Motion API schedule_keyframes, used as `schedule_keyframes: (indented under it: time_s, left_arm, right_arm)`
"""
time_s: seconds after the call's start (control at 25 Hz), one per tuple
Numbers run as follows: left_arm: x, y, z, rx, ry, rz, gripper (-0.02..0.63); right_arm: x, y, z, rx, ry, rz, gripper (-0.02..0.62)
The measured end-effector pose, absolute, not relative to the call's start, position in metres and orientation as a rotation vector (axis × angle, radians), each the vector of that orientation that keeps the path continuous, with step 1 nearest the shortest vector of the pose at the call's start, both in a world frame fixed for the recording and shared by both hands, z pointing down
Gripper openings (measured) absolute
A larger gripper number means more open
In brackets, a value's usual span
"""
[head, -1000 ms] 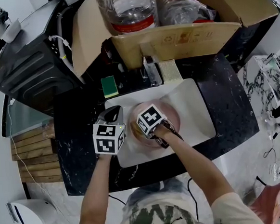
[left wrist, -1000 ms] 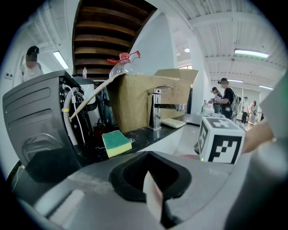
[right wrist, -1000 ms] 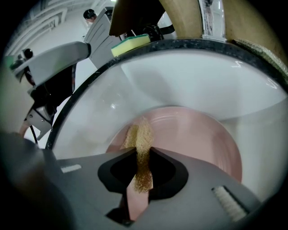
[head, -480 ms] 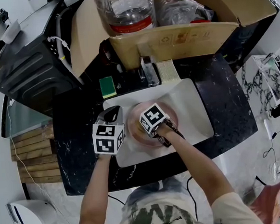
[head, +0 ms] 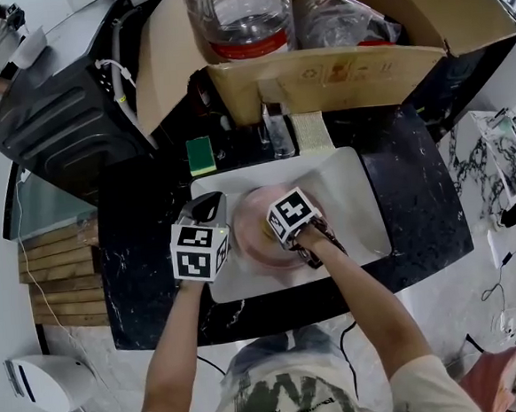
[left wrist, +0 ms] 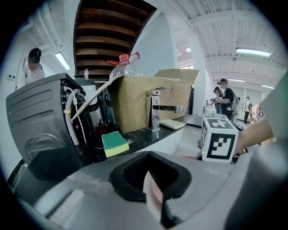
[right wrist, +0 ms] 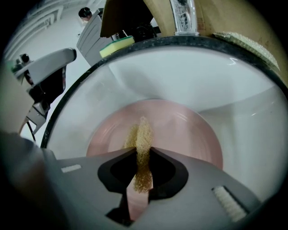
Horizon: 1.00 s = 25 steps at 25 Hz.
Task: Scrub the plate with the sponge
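**A:** Head view first. The left gripper [head: 212, 215] is at the left rim of the pink plate [head: 254, 247]. The right gripper [head: 276, 235] is over the plate's middle, and the plate lies in the white sink [head: 354, 184].

**B:** What's the risk there?

**A:** We hold one rim only. If we press hard w/ the right one, the plate may slide or tip, we think.

**B:** Left gripper view?

**A:** The left gripper [left wrist: 150, 179] has its jaws clenched on a thin pale-pink edge, which we read as the plate [left wrist: 154, 196] rim. The bite is small, so it could slip off, esp. if wet.

**B:** Right gripper view?

**A:** The right gripper [right wrist: 143, 158] pinches the tan sponge [right wrist: 143, 134], which sticks out over the plate [right wrist: 189, 134]. We can't confirm contact. Only a narrow strip is gripped, so sideways strokes may fold it or pull it out. Then the bare jaws would scrape the plate.
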State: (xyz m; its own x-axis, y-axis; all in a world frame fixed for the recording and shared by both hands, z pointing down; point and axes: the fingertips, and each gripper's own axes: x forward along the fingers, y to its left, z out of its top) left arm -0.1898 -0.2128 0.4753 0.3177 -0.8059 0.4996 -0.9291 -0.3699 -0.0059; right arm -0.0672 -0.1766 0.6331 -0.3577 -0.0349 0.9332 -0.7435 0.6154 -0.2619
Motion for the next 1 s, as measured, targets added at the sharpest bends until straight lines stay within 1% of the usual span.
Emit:
schedule_keyframes:
  time_s: [1.0]
  left_arm:
    - [-0.181,-0.198,0.477,2.165,-1.697,0.609,0.003]
  right_arm:
    - [-0.018,-0.196,0.638,0.513,-1.750,0.708,0.063]
